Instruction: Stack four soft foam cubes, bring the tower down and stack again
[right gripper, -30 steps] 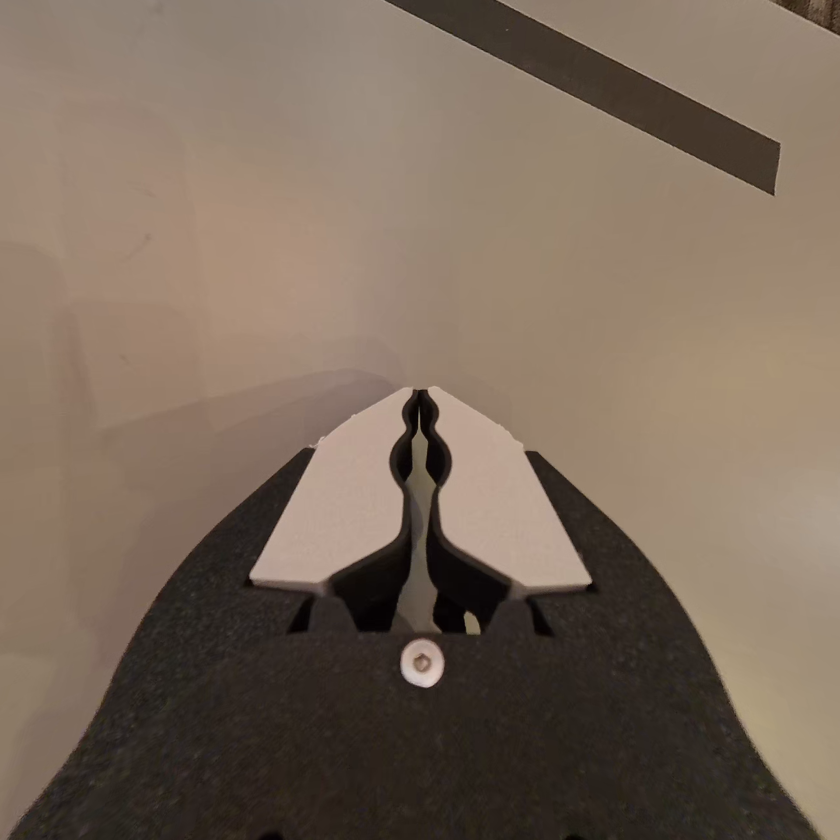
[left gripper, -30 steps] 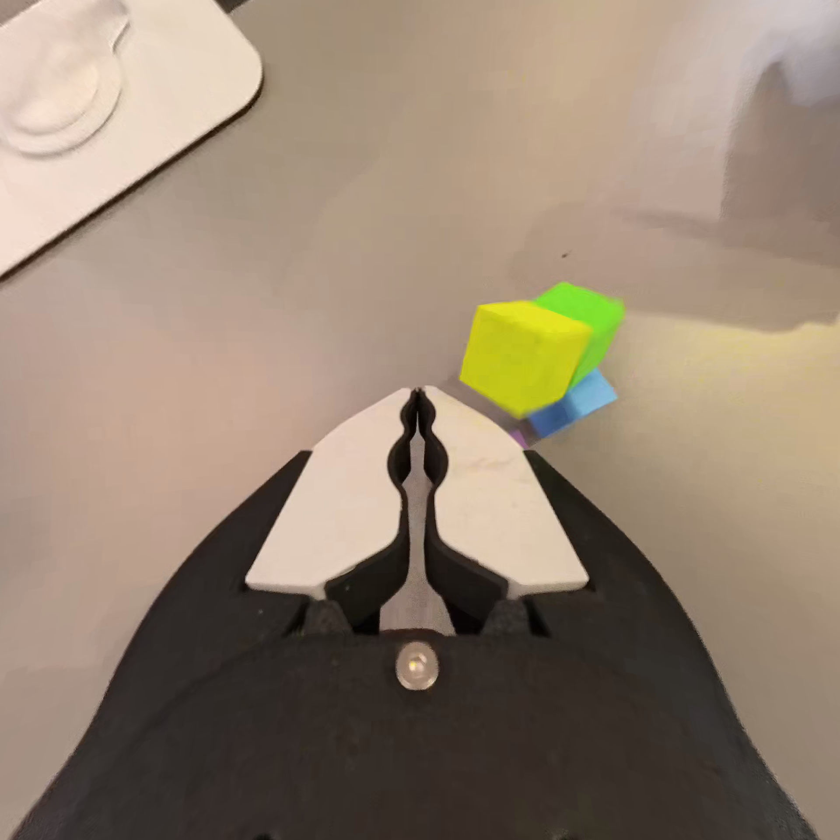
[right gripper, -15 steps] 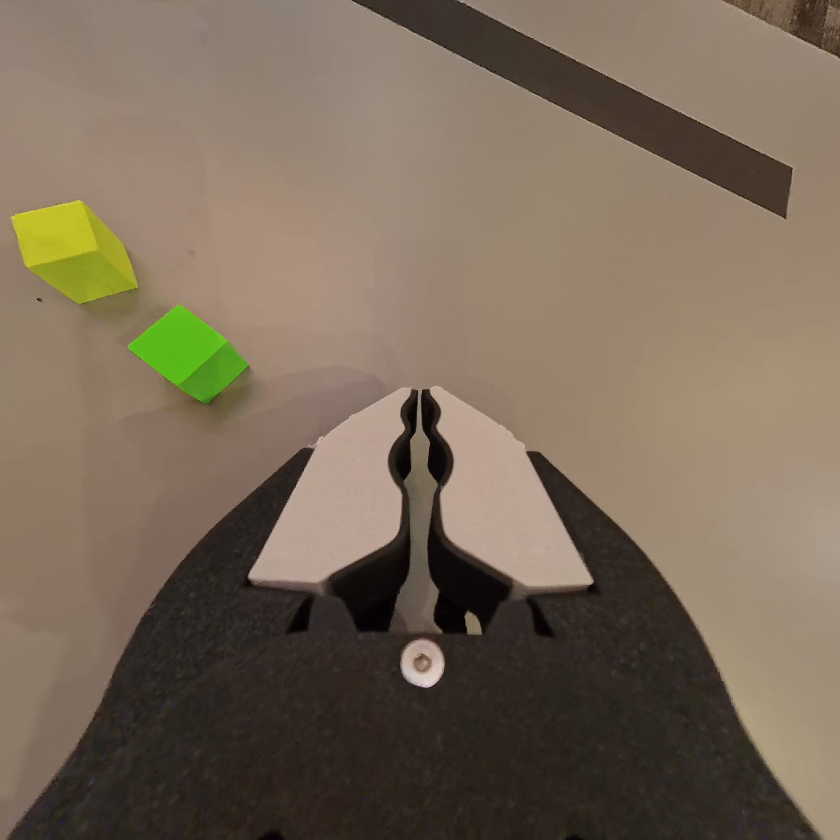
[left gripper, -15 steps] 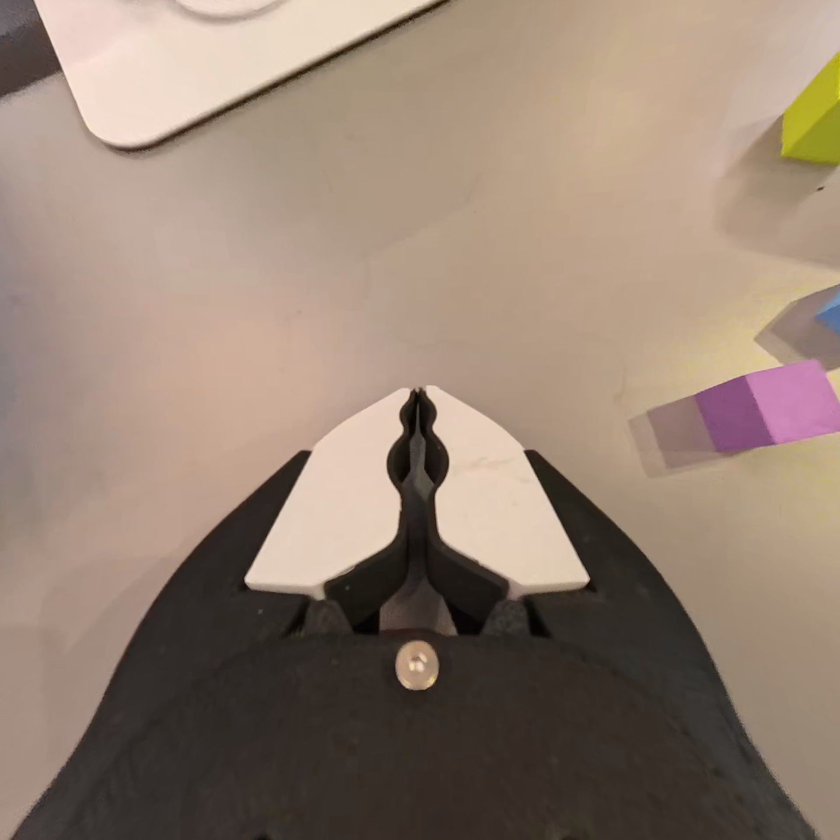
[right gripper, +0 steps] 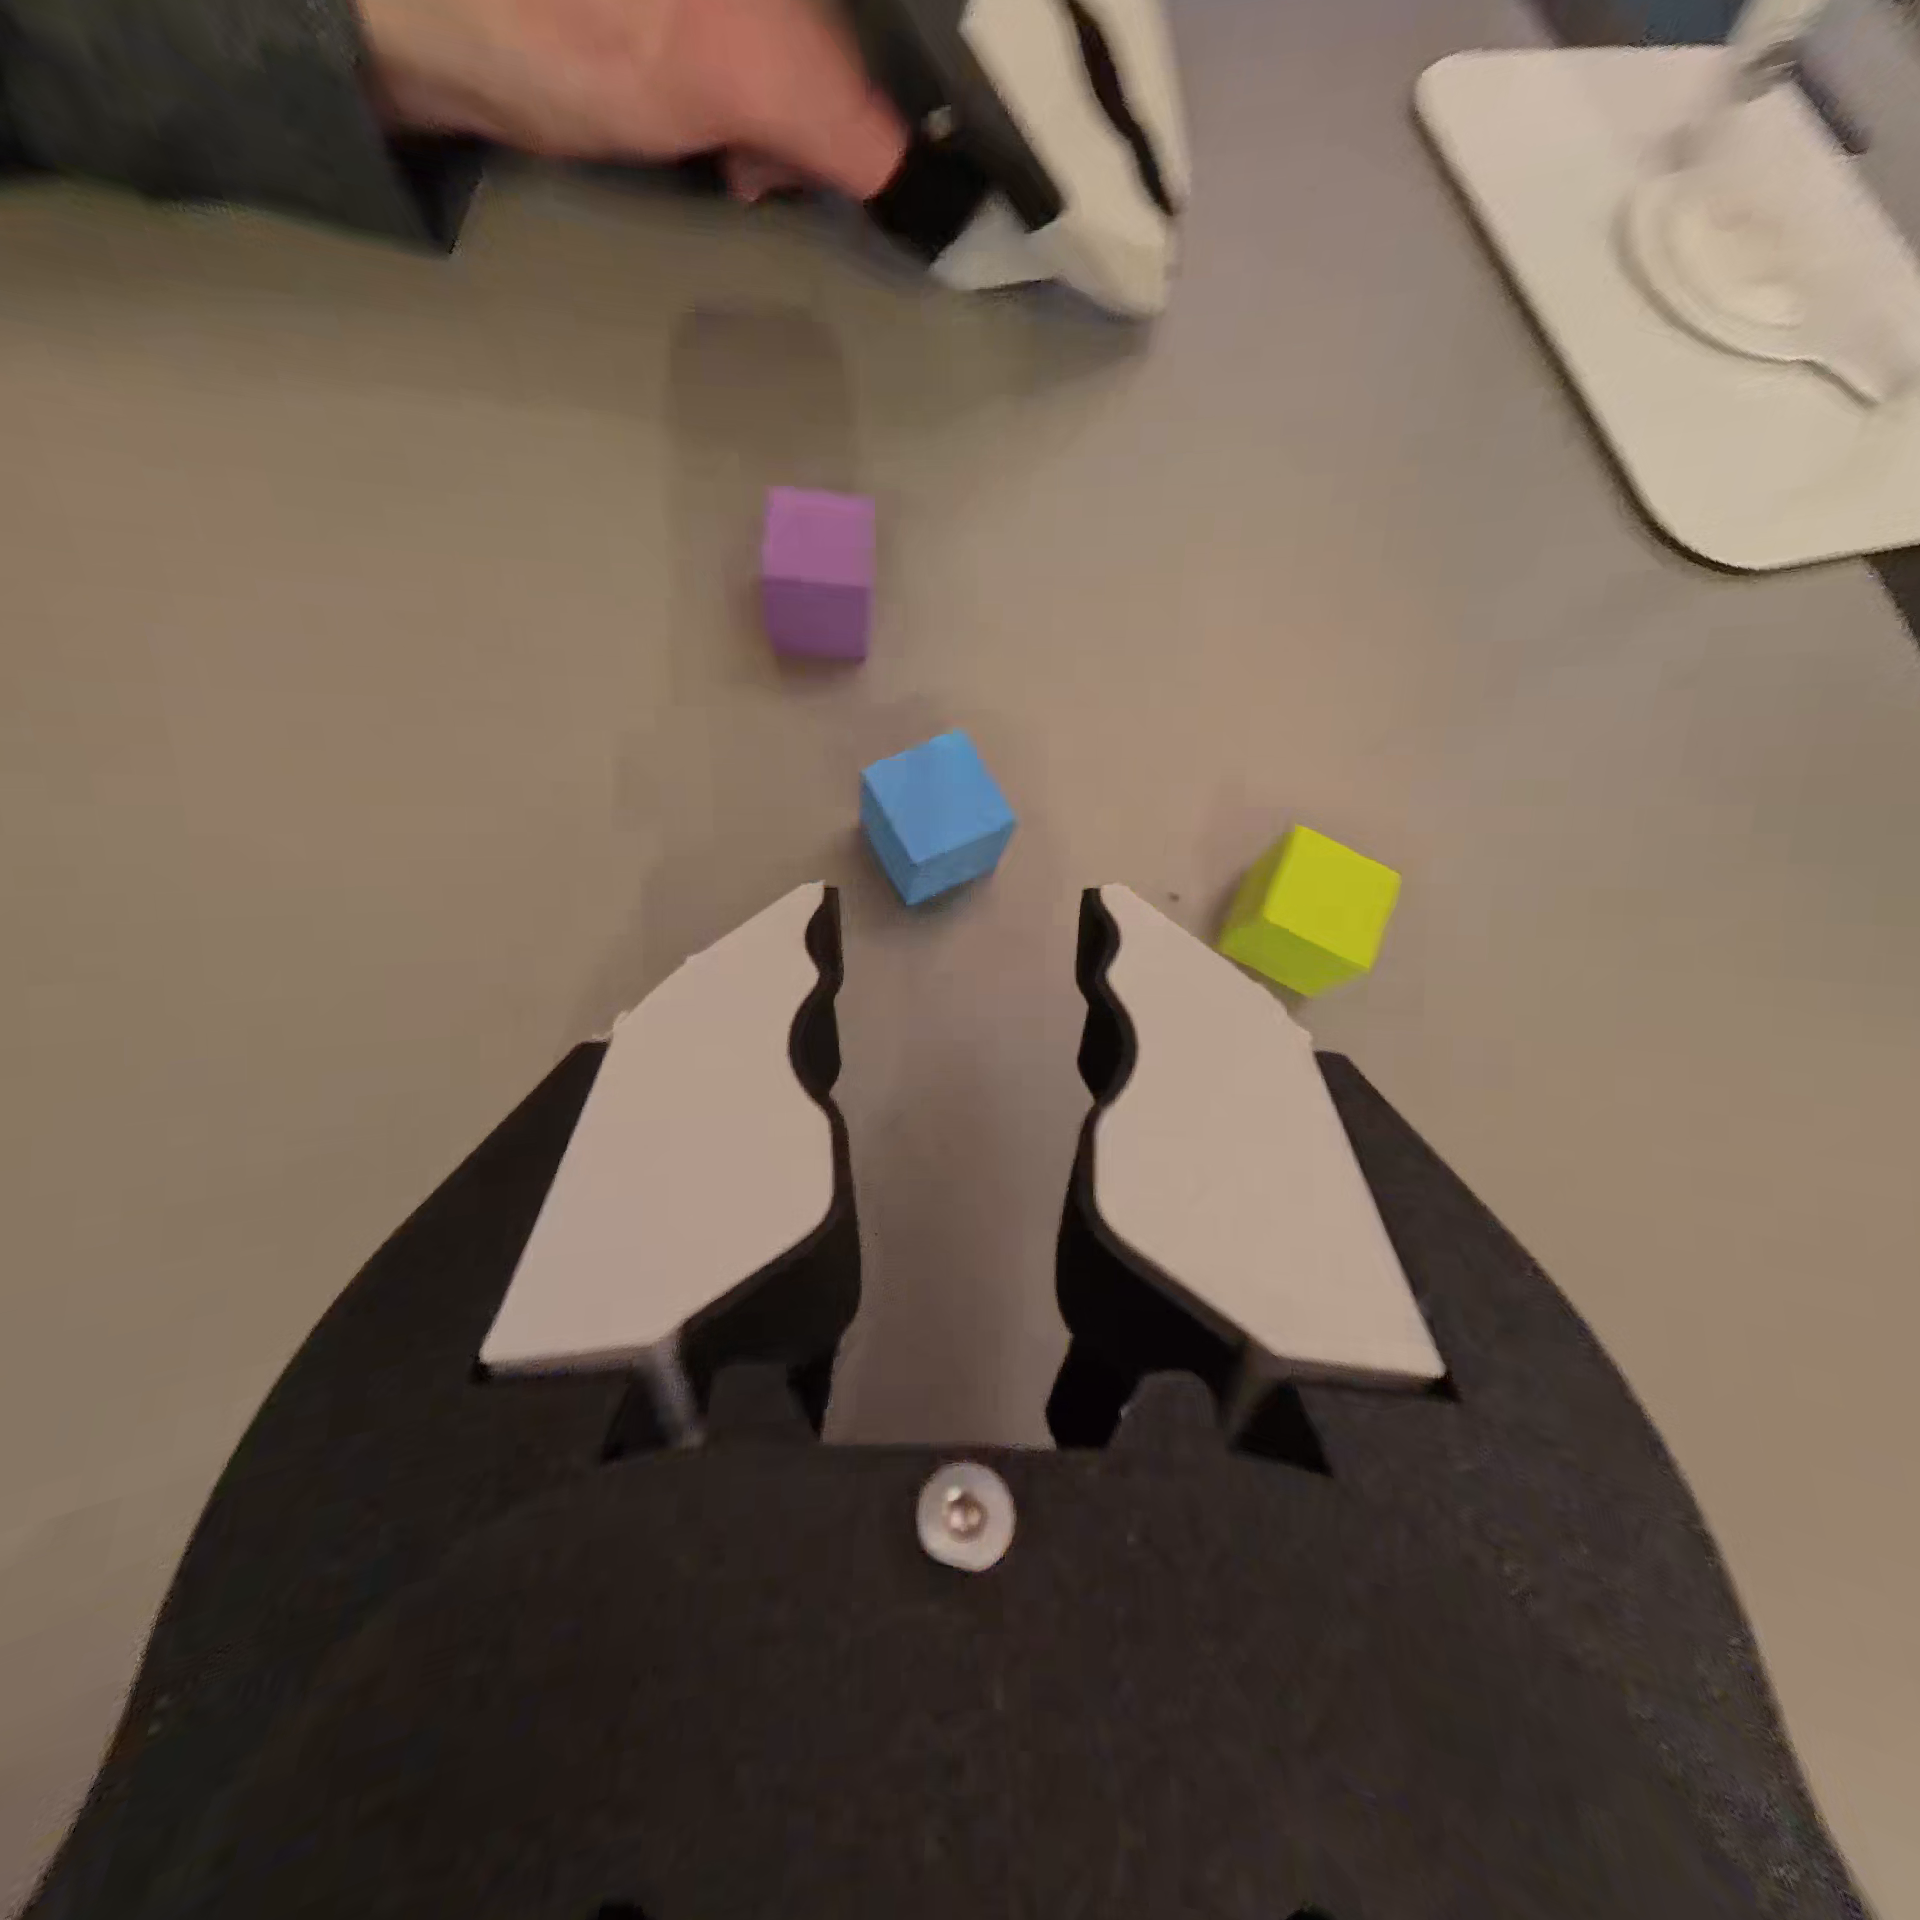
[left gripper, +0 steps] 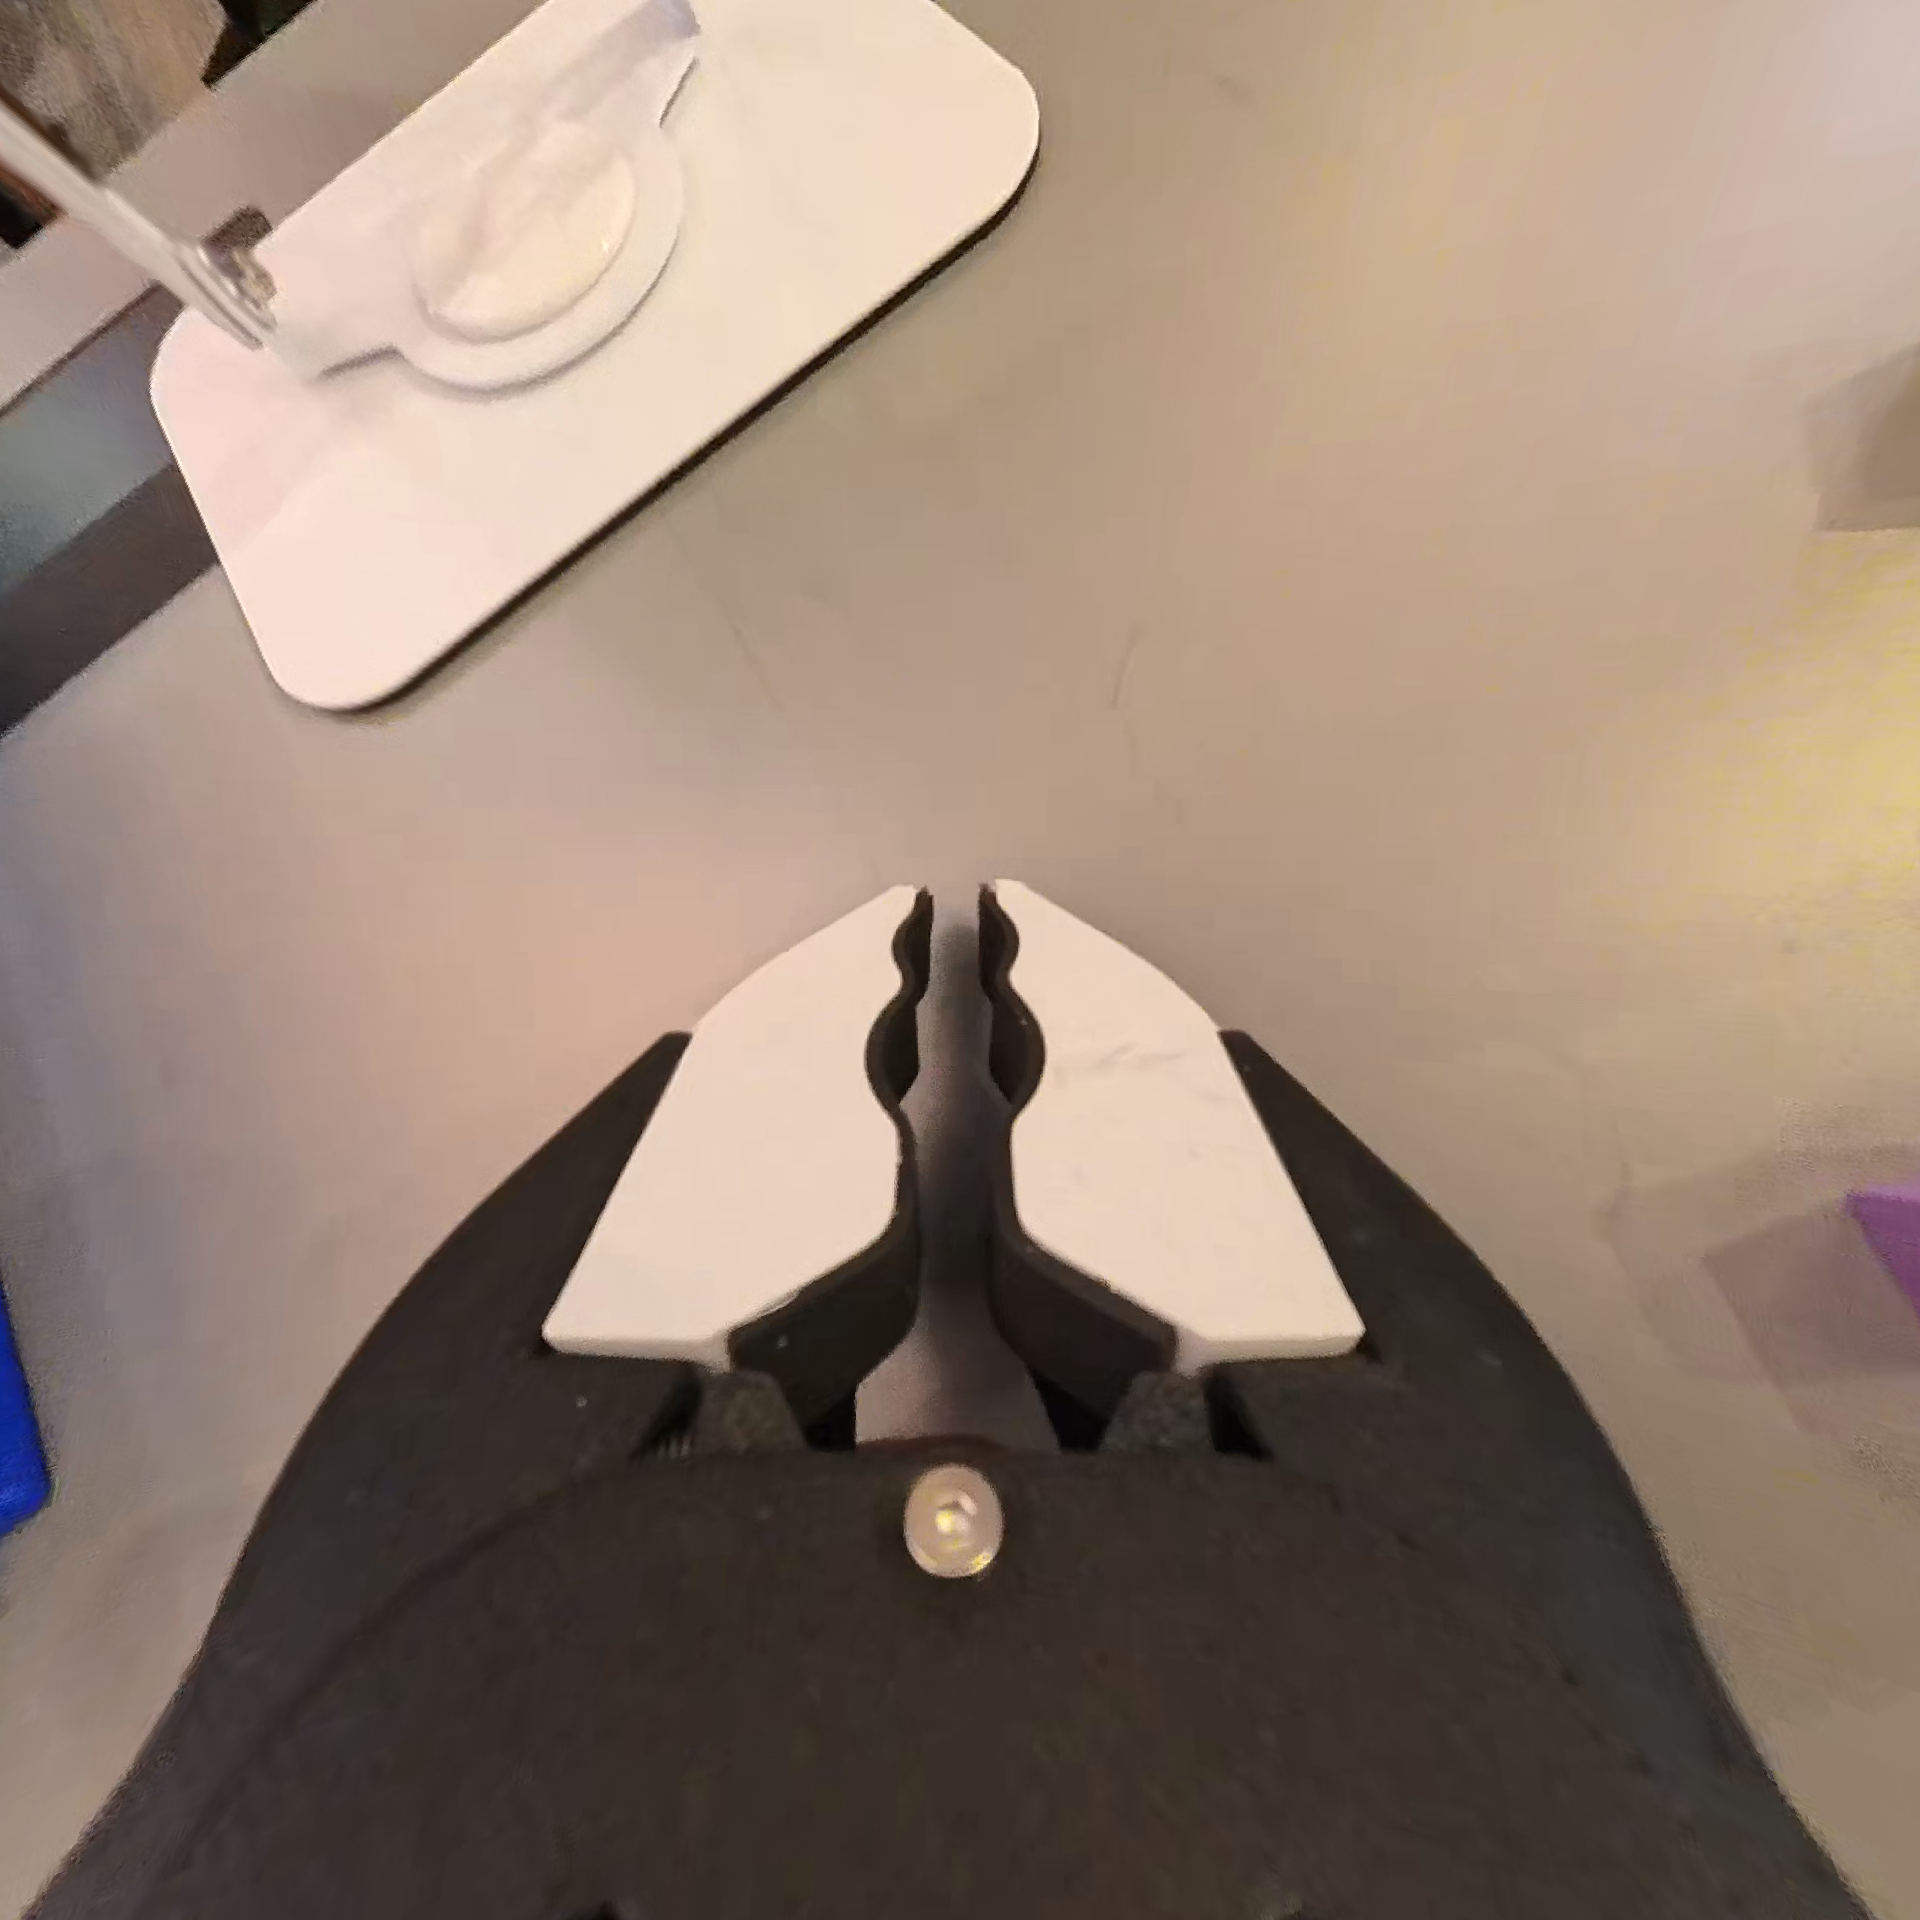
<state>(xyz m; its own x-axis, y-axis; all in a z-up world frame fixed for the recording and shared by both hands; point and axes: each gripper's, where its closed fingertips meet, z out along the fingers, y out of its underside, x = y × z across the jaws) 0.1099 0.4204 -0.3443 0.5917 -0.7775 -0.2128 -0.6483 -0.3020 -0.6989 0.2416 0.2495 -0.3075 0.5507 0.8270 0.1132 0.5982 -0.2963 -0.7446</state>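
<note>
Right tool [right gripper: 956,899] stands wide open and empty above the grey surface [right gripper: 312,727]; left tool [left gripper: 954,896] is parted by a narrow slit, also empty. Blue cube [right gripper: 937,816] lies just beyond the right fingertips at 12 o'clock, purple cube [right gripper: 817,574] farther off, yellow-green cube [right gripper: 1311,910] at 2 o'clock. Foam is judged light and compressible: grip opposite flat faces gently. The fourth cube is not visible; the purple cube is cut off in the left view.

Things cut off or blurry
The purple cube [left gripper: 1893,1252] is cut by the edge; the far left gripper [right gripper: 1117,156] looks blurry.
</note>
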